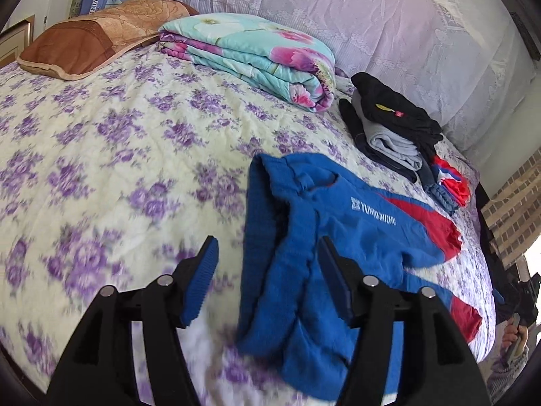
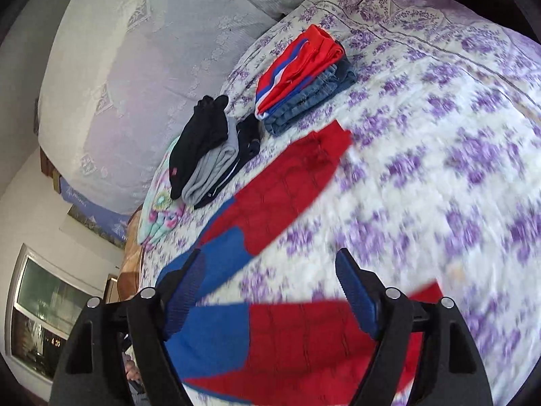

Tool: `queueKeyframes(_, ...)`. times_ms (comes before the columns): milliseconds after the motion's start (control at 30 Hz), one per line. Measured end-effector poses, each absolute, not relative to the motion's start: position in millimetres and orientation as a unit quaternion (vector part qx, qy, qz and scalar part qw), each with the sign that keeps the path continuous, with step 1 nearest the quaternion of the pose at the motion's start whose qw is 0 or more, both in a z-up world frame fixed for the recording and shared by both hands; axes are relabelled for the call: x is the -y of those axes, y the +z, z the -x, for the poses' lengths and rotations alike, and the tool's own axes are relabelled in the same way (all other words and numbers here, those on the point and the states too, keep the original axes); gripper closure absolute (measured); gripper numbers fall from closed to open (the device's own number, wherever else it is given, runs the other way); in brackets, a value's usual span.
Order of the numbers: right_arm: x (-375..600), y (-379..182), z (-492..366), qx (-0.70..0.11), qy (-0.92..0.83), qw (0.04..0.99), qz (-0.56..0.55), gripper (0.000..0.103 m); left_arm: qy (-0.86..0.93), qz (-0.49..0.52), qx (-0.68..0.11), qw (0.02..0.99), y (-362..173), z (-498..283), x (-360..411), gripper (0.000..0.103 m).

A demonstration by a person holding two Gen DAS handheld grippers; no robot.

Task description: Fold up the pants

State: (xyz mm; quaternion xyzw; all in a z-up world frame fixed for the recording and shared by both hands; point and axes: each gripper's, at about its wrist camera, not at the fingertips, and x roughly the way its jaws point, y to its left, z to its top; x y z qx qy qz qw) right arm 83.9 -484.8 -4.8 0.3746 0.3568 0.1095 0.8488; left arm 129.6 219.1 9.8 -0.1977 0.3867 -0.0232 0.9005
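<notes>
Bedspread (image 1: 101, 142), cream with purple flowers, fills both views and carries everything. Pants (image 1: 355, 223), blue with red lower legs, serve as the landmark: they lie spread and rumpled on the bedspread near its front edge, waistband toward the middle of the bed, legs running away toward the side where the red cuffs (image 2: 333, 138) end.

Beyond the pants' waistband a folded floral quilt (image 1: 257, 57) rests against the lace-draped headboard, with a brown pillow (image 1: 84, 40) farther off beside it. Past the pants' legs, toward the lace, sit two stacks of folded clothes: a black-and-grey pile (image 1: 392, 125) and, nearer the bed's corner, a red-and-denim pile (image 2: 304, 77). Neither touches the pants, and nothing lies across them.

The left hand-held gripper (image 1: 267, 264) hovers over the waistband end, jaws apart with blue cloth showing between them but not pinched. The right hand-held gripper (image 2: 270, 277) hangs above the near red leg, jaws wide and empty, cloth below them.

Each gripper seems placed for its own end, left at the waist, right at the cuffs. The pants' long axis runs between the two, so the next fold likely needs the crumpled waist smoothed first.
</notes>
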Motion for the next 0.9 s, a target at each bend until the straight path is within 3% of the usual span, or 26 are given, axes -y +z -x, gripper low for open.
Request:
queueKeyframes(133, 491, -24, -35, -0.352, 0.104, 0.844, -0.39, 0.022, -0.024, 0.195, -0.391, 0.899, 2, -92, -215, 0.033)
queueKeyframes(400, 513, -69, 31, -0.357, 0.08, 0.819, -0.443, 0.022, -0.054, 0.237, -0.424, 0.872, -41, -55, -209, 0.032)
queueKeyframes(533, 510, -98, 21, -0.372, 0.079, 0.797, -0.469, 0.022, -0.043, 0.216, -0.428, 0.877, -46, -61, -194, 0.023)
queueKeyframes(833, 496, -102, -9, -0.351, 0.075, 0.813, -0.46, 0.021, -0.044, 0.246, -0.43, 0.867, -45, -64, -194, 0.02)
queueKeyframes(900, 493, -98, -13, -0.347, 0.077, 0.821, -0.447, 0.025, -0.046, 0.261, -0.428, 0.864, -45, -63, -198, 0.02)
